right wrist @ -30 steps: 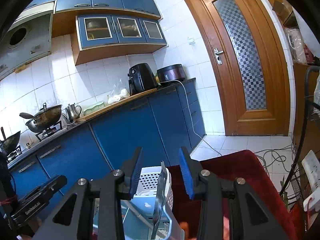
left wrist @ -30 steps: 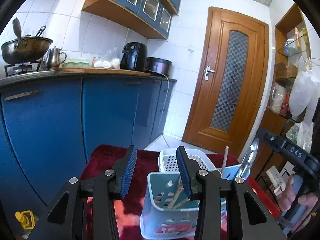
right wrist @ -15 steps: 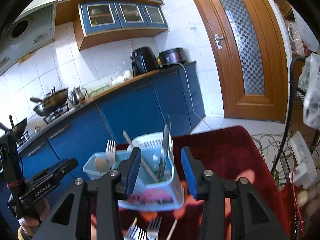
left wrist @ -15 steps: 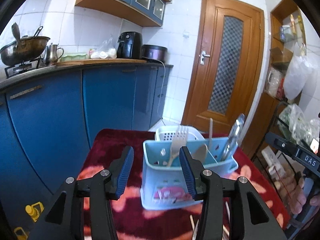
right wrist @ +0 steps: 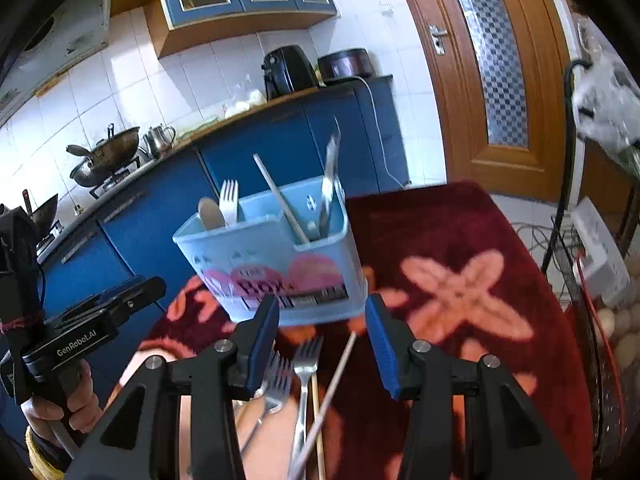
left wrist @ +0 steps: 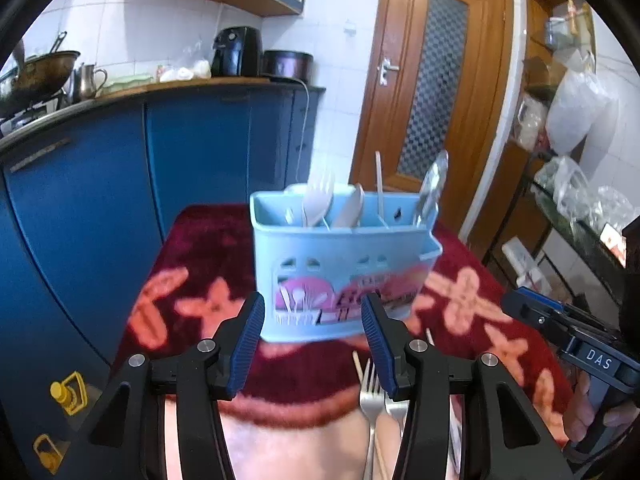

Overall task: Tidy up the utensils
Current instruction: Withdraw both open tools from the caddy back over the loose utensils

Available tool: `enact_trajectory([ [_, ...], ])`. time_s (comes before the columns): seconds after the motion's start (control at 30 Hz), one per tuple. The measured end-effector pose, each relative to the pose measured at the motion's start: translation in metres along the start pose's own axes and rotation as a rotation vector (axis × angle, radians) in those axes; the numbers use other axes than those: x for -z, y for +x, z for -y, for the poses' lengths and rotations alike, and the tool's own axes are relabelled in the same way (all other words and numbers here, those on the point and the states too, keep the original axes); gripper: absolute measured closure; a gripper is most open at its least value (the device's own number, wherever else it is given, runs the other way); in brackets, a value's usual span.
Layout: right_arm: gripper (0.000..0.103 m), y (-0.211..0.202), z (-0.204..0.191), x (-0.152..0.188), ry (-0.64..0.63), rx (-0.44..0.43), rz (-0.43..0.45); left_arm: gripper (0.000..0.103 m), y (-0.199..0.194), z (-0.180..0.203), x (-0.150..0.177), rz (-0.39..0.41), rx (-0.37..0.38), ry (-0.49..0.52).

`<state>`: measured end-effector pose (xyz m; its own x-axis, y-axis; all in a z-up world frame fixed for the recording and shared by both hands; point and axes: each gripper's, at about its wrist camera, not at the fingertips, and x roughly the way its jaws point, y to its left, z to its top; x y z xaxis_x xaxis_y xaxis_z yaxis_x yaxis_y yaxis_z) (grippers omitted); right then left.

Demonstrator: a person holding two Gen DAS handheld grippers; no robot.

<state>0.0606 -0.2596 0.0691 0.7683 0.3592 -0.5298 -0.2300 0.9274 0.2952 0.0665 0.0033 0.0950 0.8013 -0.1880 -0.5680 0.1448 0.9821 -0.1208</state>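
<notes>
Both grippers are hovering low over the table with nothing in them: the left gripper and right gripper have jaws apart, and they've just been opening wider, empty gap between them

Loose cutlery lies right under the right gripper, around 6 o'clock in its view: a couple of forks and a thin chopstick slanting toward 1 o'clock. My guess is the step in hand is picking one of those up. I'd go for the single fork, come down with the jaws across its handle, not along it, and pinch near the middle so it won't swing

The light blue holder stands at 12 o'clock of both grippers on the red floral cloth, divided into compartments, already holding a white fork, a spoon, a stick and something metal
</notes>
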Motion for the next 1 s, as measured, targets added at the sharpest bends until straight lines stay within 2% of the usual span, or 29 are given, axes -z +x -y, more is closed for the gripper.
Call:
enact_trajectory([
  [0.5, 0.054, 0.008, 0.022, 0.043, 0.015, 0.052, -0.098, 0.051, 0.025, 0.009, 0.038, -0.15, 0.018, -0.008],
  [0.83, 0.052, 0.012, 0.037, 0.059, 0.034, 0.087, -0.136, 0.051, 0.039, 0.016, 0.054, -0.213, 0.02, -0.001],
  [1.0, 0.051, 0.012, 0.042, 0.064, 0.037, 0.083, -0.146, 0.051, 0.044, 0.027, 0.061, -0.234, 0.024, 0.036],
])
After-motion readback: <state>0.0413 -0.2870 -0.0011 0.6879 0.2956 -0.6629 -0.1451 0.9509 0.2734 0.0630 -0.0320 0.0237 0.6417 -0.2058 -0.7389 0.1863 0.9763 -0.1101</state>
